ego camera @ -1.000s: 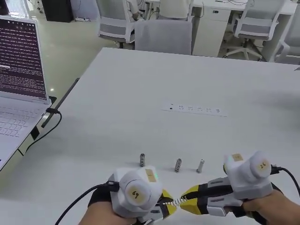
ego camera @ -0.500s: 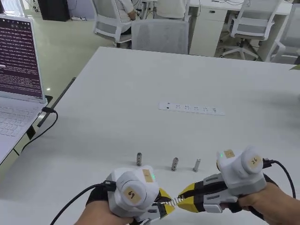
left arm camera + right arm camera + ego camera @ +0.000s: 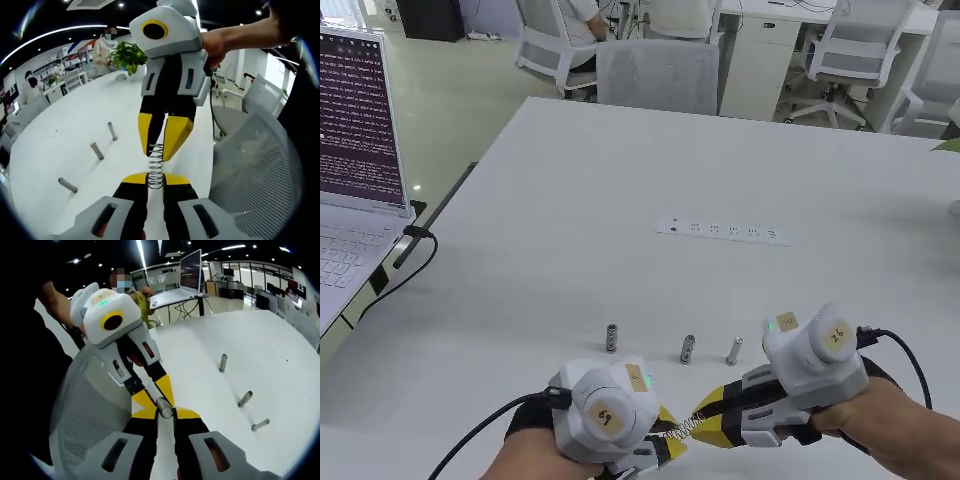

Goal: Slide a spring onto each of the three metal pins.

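Observation:
A small steel spring hangs in the air between both grippers, above the white table's near edge. My left gripper is shut on one end of it, and my right gripper is shut on the other. In the left gripper view the spring runs from my jaws up into the right gripper's yellow tips. Three short pins stand in a row ahead. The left pin and the middle pin each carry a spring. The right pin looks bare.
An open laptop sits on a lower desk to the left, with a black cable by the table's left edge. A white power strip lies mid-table. Office chairs stand beyond the far edge.
The head camera has drifted, so the whole scene sits a little lower left. My right gripper has edged slightly toward the left one. The spring stays held between the two.

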The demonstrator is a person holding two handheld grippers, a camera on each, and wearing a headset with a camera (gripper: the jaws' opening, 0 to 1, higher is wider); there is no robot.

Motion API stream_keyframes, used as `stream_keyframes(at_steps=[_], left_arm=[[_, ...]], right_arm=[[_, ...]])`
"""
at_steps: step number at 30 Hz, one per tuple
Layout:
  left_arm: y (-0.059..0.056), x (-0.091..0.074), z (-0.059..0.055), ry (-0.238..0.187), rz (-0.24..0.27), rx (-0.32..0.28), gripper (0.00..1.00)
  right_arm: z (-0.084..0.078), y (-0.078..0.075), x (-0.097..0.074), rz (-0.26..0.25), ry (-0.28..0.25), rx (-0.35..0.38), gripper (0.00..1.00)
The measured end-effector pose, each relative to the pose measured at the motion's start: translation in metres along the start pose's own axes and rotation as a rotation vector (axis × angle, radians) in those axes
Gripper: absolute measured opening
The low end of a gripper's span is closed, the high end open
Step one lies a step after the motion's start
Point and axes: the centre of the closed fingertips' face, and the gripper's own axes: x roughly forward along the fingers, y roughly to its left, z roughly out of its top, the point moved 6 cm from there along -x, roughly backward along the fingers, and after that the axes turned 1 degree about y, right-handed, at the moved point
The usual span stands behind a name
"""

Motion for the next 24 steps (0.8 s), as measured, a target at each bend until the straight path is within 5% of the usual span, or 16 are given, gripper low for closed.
stream_keyframes(at_steps=[13, 24], left_arm=[[-0.002, 0.000, 0.004, -0.049, -0.020, 0.003, 0.01], [-0.004, -0.001, 0.011, -0.073, -0.042, 0.022, 0.01]], right_arm=[[0.006, 0.003, -0.004, 0.019, 0.031, -0.051, 0.09], [0.008, 0.006, -0.003, 0.043, 0.153, -0.172, 0.10]])
